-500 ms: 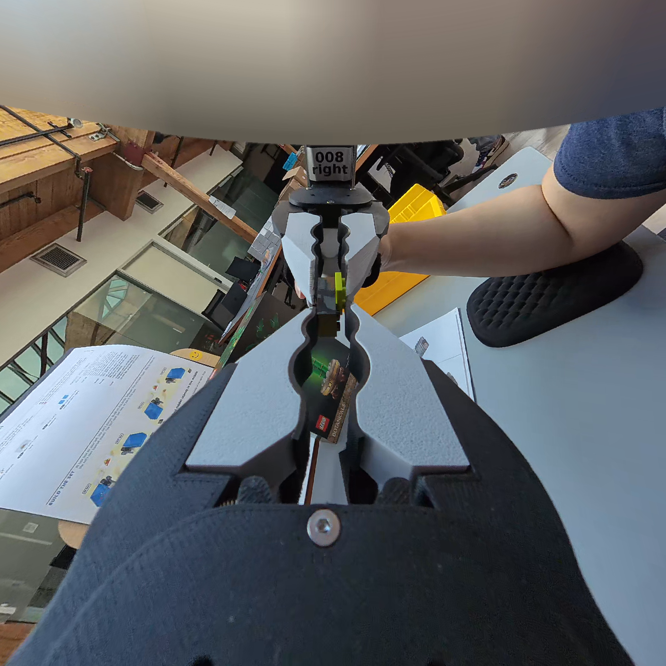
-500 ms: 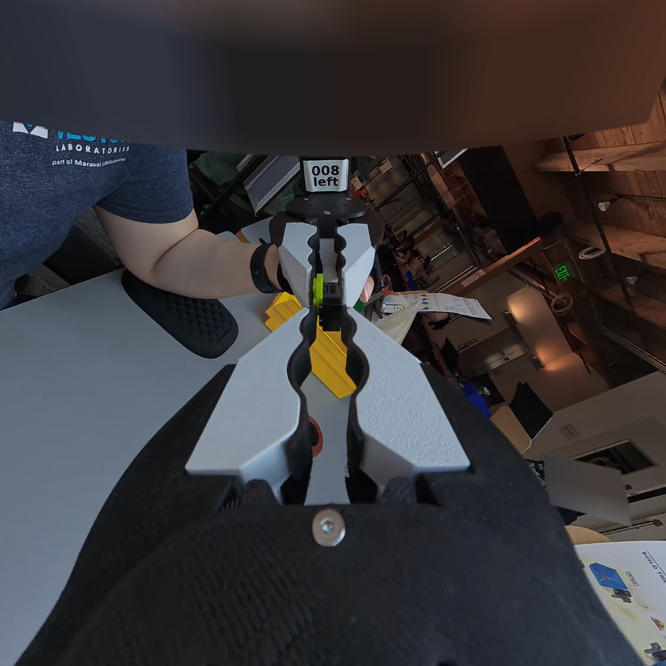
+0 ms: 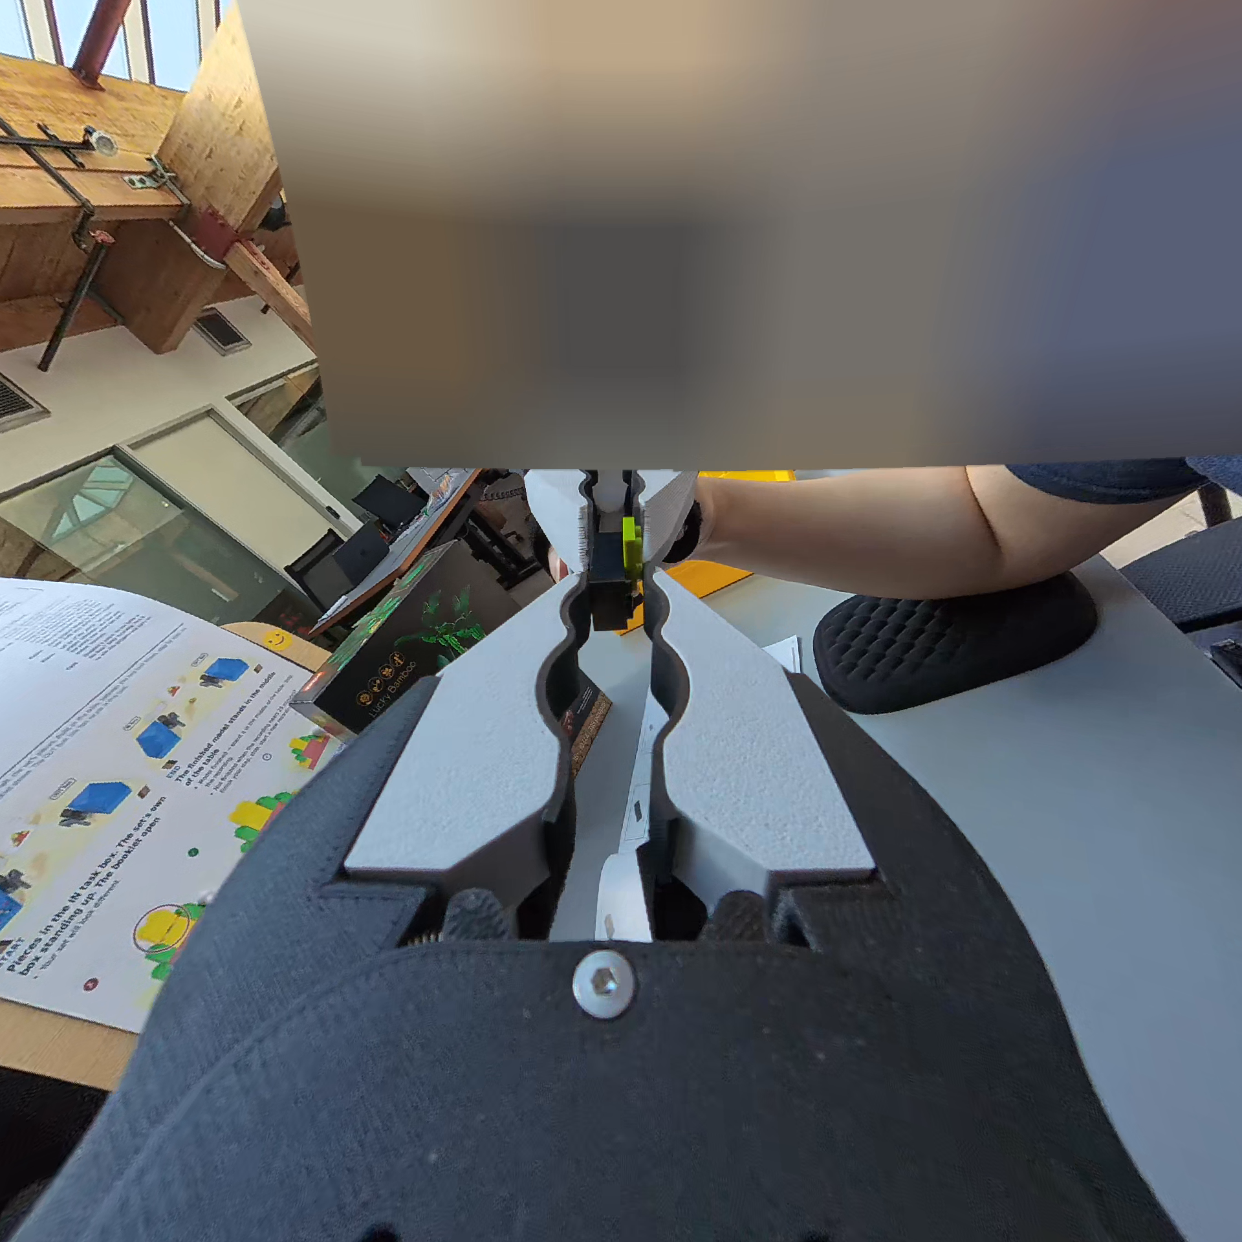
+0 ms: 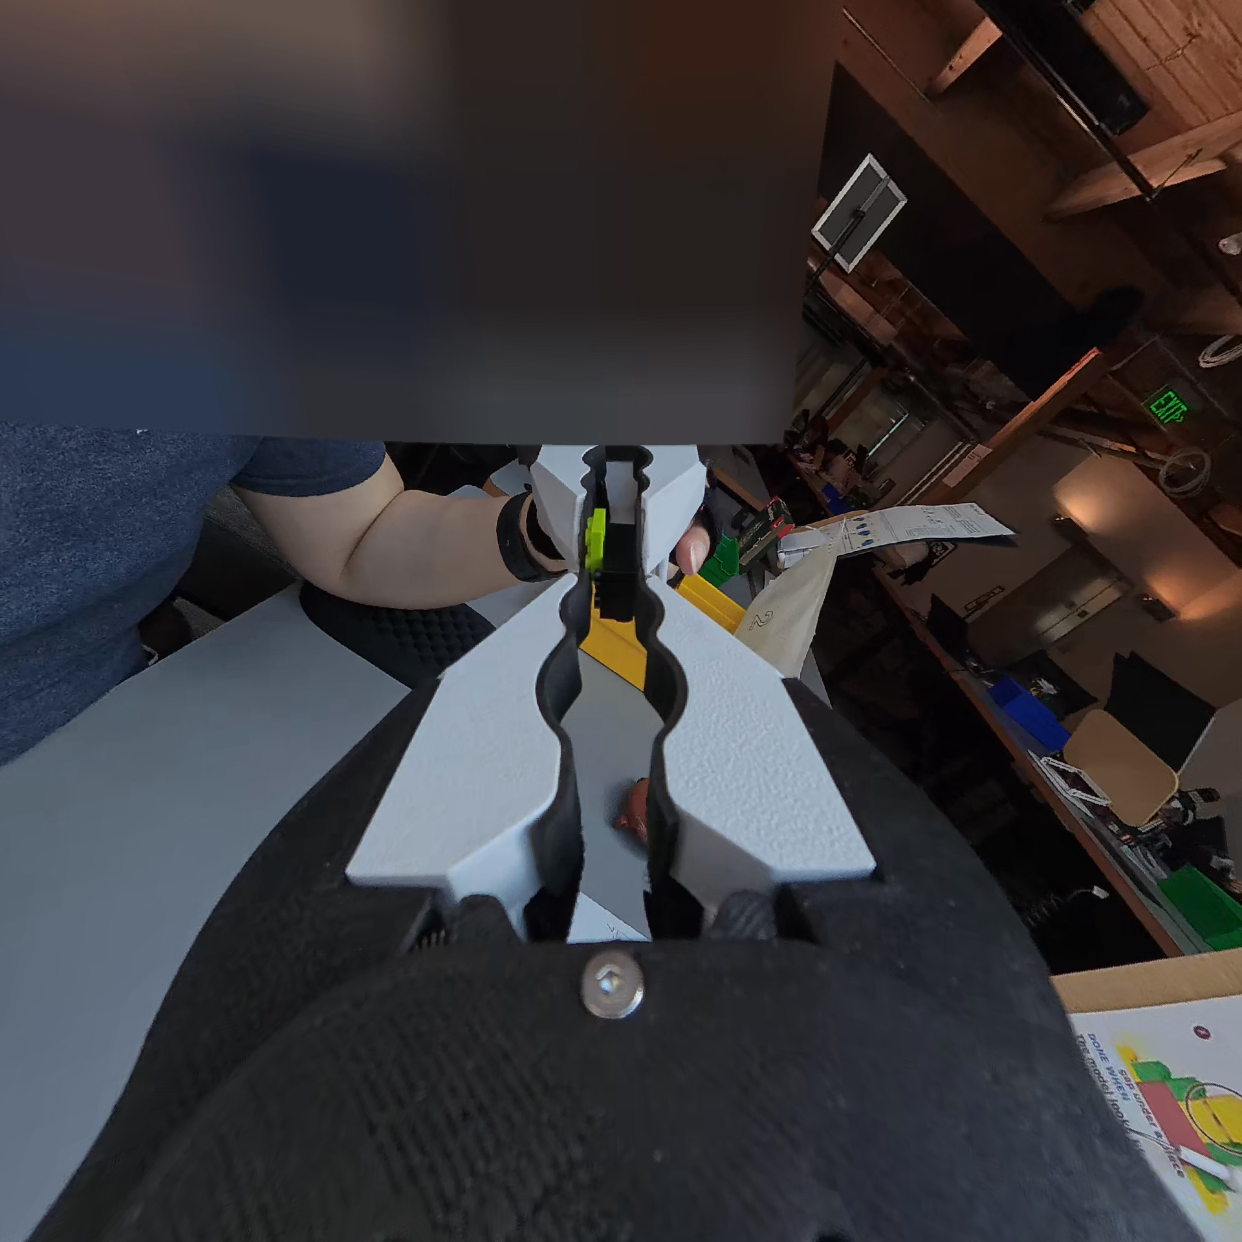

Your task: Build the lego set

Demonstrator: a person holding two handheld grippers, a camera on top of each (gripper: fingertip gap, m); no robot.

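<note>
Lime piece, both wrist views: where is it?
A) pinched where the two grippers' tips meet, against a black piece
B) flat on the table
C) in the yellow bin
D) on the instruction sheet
A: the lime piece sits beside the black piece between the left gripper and right gripper tips, off the table.

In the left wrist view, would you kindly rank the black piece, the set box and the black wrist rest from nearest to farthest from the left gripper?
1. Black piece: at the left gripper tips.
2. Set box: left, on the table.
3. Wrist rest: farther right.
</note>
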